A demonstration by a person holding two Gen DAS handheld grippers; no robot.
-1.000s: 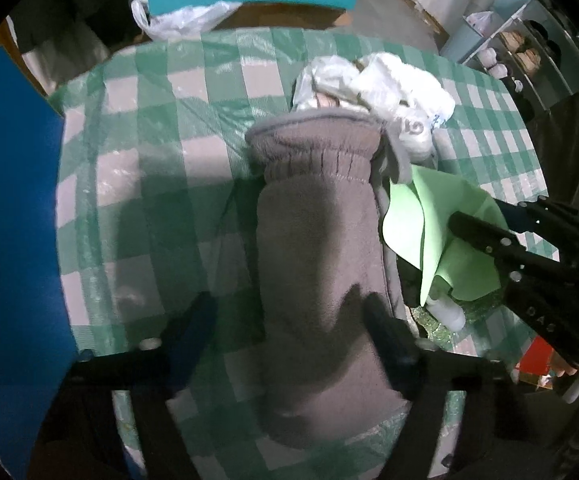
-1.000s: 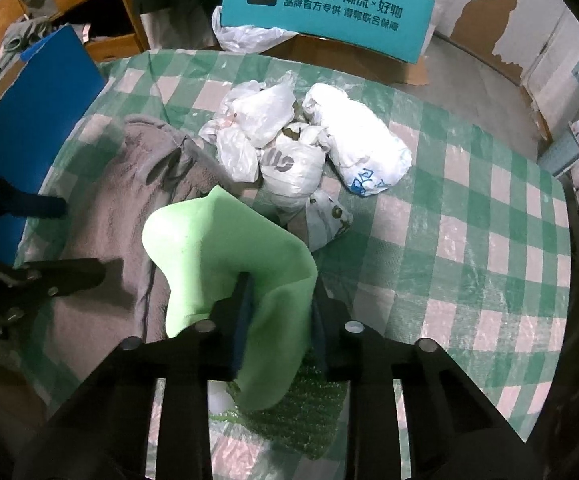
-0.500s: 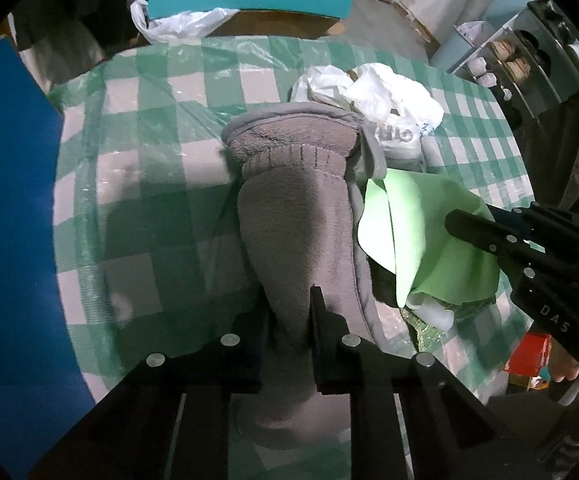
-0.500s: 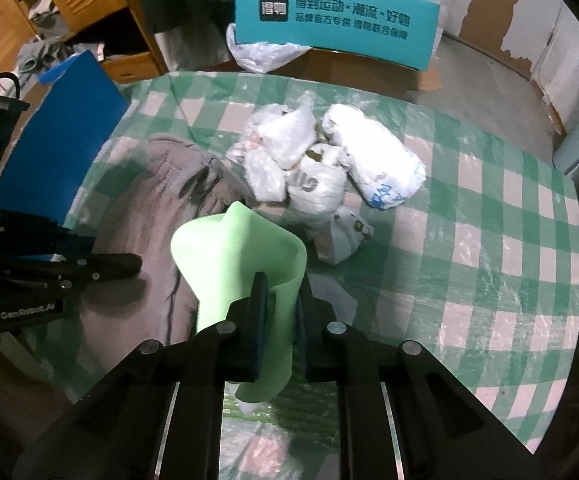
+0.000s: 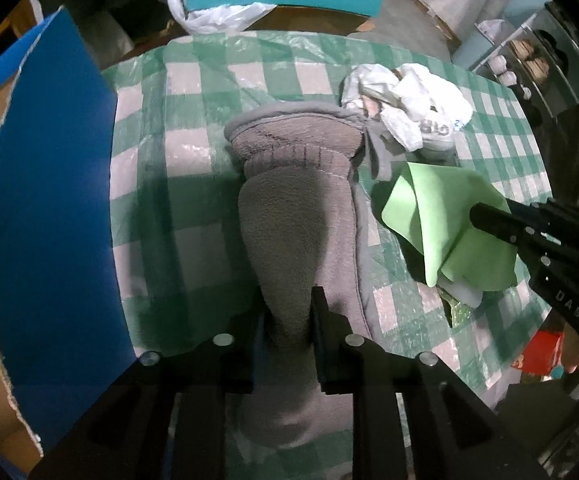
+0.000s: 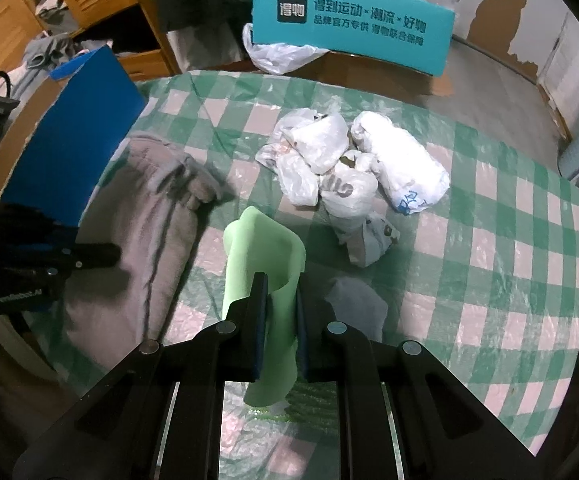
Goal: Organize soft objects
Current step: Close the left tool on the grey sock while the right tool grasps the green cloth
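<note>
Between left fingers, grey fleece, seemingly pinched

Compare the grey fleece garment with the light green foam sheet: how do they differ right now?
The grey fleece garment is thick and fuzzy; the light green foam sheet is thin and smooth. The garment lies stretched along the checked tablecloth; the sheet curls upward, mostly raised. The garment is far larger. Shared: each is pinched, garment by the left gripper, sheet by the right gripper.

Both wrist cameras look steeply down along their own tool's fingers, close above the checked table, the left one over the grey fleece, and both views share the white bags.
</note>
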